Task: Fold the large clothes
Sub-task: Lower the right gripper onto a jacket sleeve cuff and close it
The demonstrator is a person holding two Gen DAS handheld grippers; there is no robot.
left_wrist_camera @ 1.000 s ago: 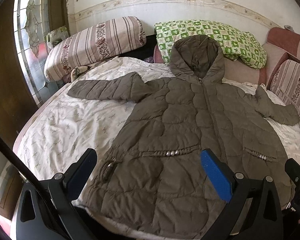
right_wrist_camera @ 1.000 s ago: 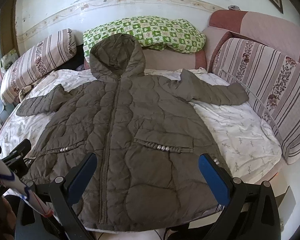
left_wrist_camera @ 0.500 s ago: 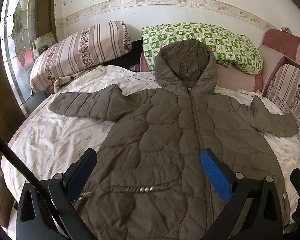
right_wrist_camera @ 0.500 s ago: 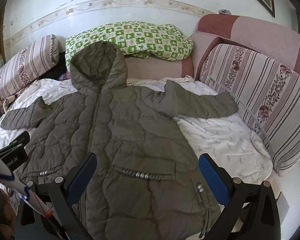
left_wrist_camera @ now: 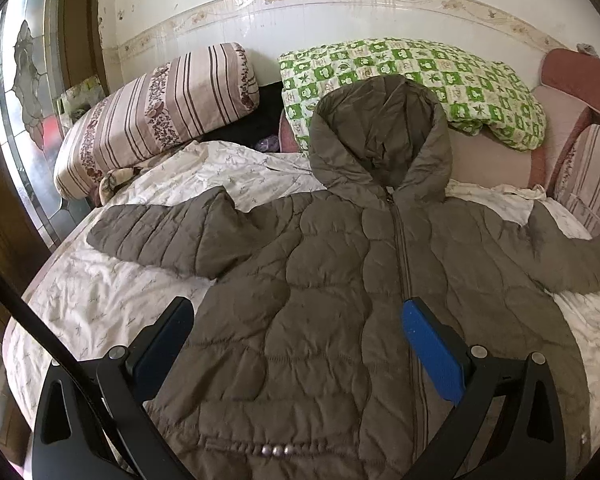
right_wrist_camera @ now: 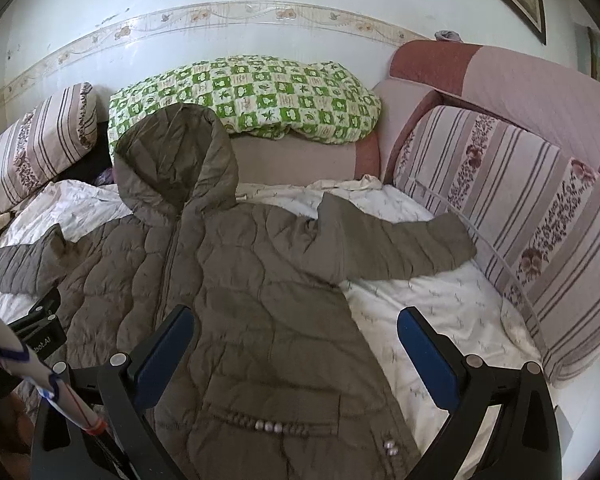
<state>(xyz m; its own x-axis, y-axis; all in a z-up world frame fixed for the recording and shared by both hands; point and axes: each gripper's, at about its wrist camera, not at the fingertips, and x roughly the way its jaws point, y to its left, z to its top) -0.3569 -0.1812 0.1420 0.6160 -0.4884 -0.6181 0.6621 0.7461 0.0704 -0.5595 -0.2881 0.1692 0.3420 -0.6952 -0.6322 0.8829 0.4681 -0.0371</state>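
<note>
Here both gripper (left_wrist_camera: 296,344) (right_wrist_camera: 296,344) jaws gape above the flat coat (left_wrist_camera: 340,280).

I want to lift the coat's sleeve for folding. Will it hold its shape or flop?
The quilted coat lies limp on the bed sheet, so the sleeve will probably droop. Its puffy padding suggests it is light but bulky. The smooth shell may slip in a shallow pinch.

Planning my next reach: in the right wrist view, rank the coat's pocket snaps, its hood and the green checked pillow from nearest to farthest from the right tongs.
1. Pocket snaps: low, just below and between the right tongs.
2. Hood: upper left, at the coat's far end.
3. Green checked pillow: behind the hood, against the wall.
</note>
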